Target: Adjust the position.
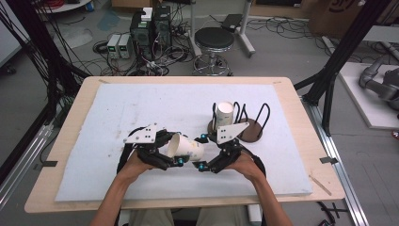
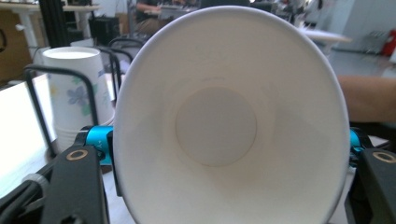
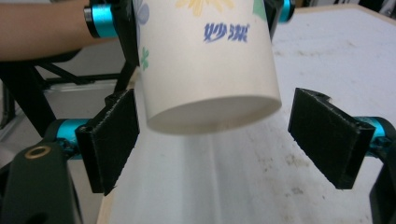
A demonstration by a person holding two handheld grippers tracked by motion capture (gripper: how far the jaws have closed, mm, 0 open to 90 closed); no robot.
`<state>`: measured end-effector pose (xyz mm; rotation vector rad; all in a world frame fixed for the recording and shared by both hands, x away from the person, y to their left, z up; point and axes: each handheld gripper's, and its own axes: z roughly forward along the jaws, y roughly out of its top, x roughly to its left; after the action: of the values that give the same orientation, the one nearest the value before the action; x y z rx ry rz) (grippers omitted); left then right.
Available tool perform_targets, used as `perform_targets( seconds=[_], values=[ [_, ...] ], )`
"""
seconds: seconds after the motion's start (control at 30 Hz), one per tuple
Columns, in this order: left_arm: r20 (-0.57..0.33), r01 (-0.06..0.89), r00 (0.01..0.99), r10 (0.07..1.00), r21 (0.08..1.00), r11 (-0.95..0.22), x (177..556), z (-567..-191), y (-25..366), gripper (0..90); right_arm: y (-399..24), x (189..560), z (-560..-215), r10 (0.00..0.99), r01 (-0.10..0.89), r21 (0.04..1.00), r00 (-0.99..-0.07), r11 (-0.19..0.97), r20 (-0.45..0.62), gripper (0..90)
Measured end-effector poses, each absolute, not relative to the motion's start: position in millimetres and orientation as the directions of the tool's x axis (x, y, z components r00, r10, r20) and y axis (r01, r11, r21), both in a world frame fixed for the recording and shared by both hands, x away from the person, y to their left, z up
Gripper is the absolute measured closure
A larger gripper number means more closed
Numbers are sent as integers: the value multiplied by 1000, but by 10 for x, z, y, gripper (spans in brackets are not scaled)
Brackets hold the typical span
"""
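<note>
Table (image 1: 70, 188) under your forearms carries 1 white foam mat (image 1: 141, 108), stained in places, with the wood showing around it; on the mat's right half stands 1 dark round rack (image 1: 249, 129) with black wire loops, and 1 flowered paper cup (image 1: 225, 114) sits upright in it, its lower part hidden behind the grey plate of your right gripper. You hold 2 grippers and there are 2 cups in all. Your left gripper (image 1: 176, 149) is clamped on the second paper cup (image 1: 187, 148), which lies on its side above the mat near the front middle, its mouth toward your left hand; in the left gripper view the cup's open mouth (image 2: 224, 121) blocks both jaws almost entirely and cuts off the rack behind. Your right gripper (image 1: 202, 151) has its jaws spread wide on either side of that cup's base, not touching it; in the right gripper view the cup's top is cut off, and blue printed characters (image 3: 225, 31) are too small to read surely.
</note>
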<state>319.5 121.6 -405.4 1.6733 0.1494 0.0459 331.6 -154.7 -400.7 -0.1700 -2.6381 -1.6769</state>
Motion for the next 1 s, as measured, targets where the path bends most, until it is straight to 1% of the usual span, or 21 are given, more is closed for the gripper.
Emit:
perform_targets(
  seconds=[0.13,0.23,0.33,0.43,0.57,0.73,1.0],
  values=[
    [-36,64,987,155,982,-179,3211,-3966,1264,294,-1582,3285,-4039,125,109,888,-990,447,58,169],
    [-25,68,985,173,967,-244,3230,-3899,1293,294,-1644,3269,-4082,174,139,874,-983,466,63,169],
    [-10,64,983,181,953,-296,3248,-3846,1316,296,-1720,3235,-4120,214,155,877,-975,455,62,169],
    [3,64,983,184,933,-355,3273,-3805,1326,296,-1801,3195,-4162,274,177,876,-960,448,54,169],
    [24,61,982,185,895,-441,3318,-3739,1344,296,-1915,3138,-4238,363,219,872,-930,437,52,169],
    [23,83,979,202,861,-501,3373,-3678,1381,295,-2074,3104,-4326,457,277,868,-887,413,66,169],
    [27,111,976,214,785,-609,3513,-3595,1420,295,-2295,3051,-4385,587,321,867,-808,382,41,169]
  ],
)
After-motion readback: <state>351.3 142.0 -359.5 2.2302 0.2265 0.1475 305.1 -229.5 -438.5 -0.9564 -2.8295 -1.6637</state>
